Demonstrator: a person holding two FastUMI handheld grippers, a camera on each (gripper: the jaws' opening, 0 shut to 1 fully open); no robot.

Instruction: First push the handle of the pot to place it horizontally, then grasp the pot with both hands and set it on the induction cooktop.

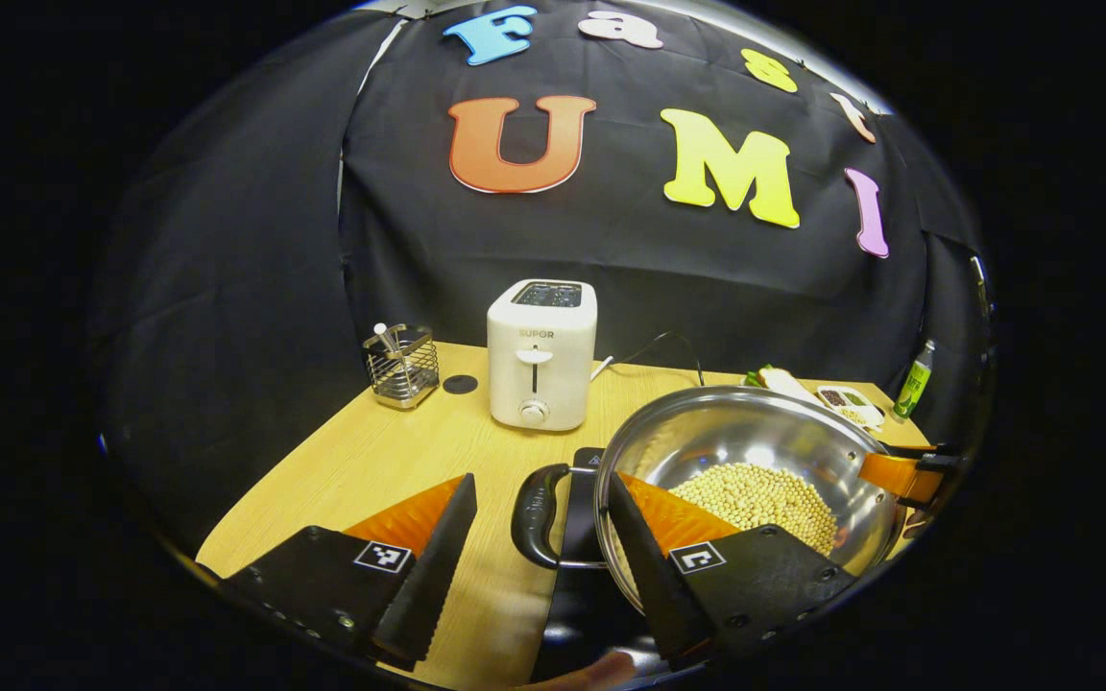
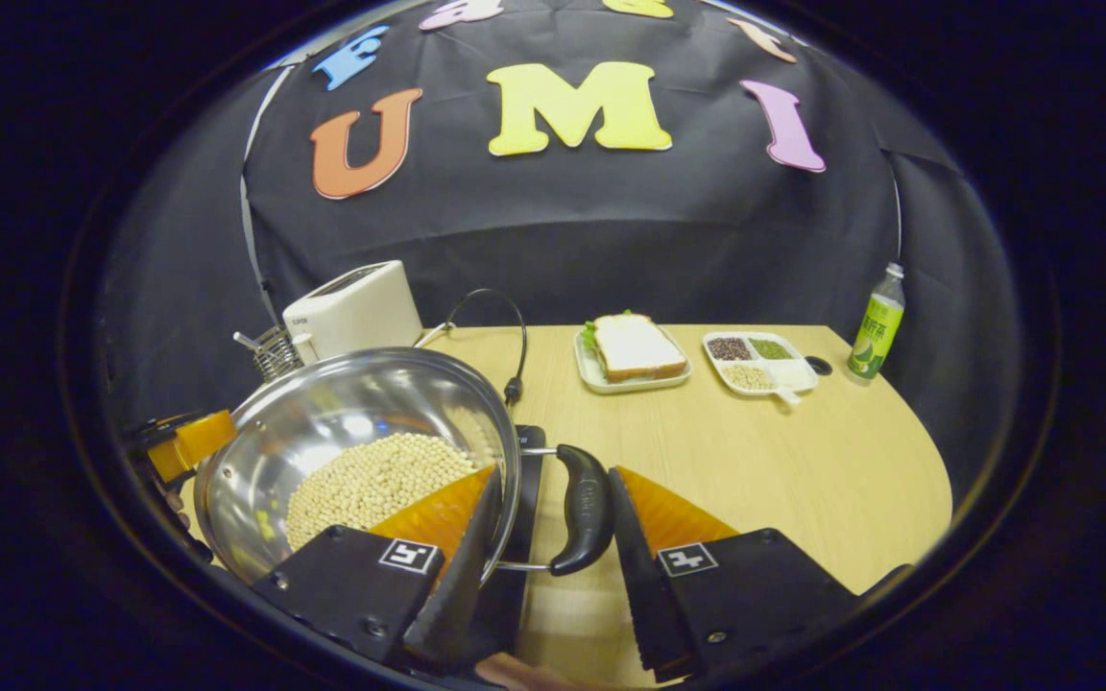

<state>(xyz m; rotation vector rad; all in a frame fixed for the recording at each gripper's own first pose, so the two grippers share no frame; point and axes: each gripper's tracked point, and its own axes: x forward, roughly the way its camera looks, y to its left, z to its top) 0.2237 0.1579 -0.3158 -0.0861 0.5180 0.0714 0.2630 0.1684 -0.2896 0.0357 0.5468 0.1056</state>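
Observation:
A steel pot [image 1: 755,432] holding pale soybeans [image 1: 764,494] sits over the black induction cooktop [image 1: 580,566]. Its black left handle [image 1: 536,513] lies between the fingers of my left gripper [image 1: 541,480], which is open with a gap on either side. In the right gripper view the pot [image 2: 342,413] is at the left, and its black right handle [image 2: 584,509] lies between the fingers of my right gripper [image 2: 554,471], also open. Whether the pot rests fully on the cooktop [image 2: 526,480] I cannot tell. Each view shows the other gripper at the pot's far rim [image 1: 903,475] [image 2: 179,440].
A white toaster [image 1: 541,353] and a wire utensil holder [image 1: 402,363] stand at the back left of the wooden table [image 2: 803,461]. A sandwich plate [image 2: 635,350], a divided dish of grains [image 2: 755,363] and a green bottle [image 2: 877,326] stand at the back right. A cable [image 2: 505,336] trails behind the pot.

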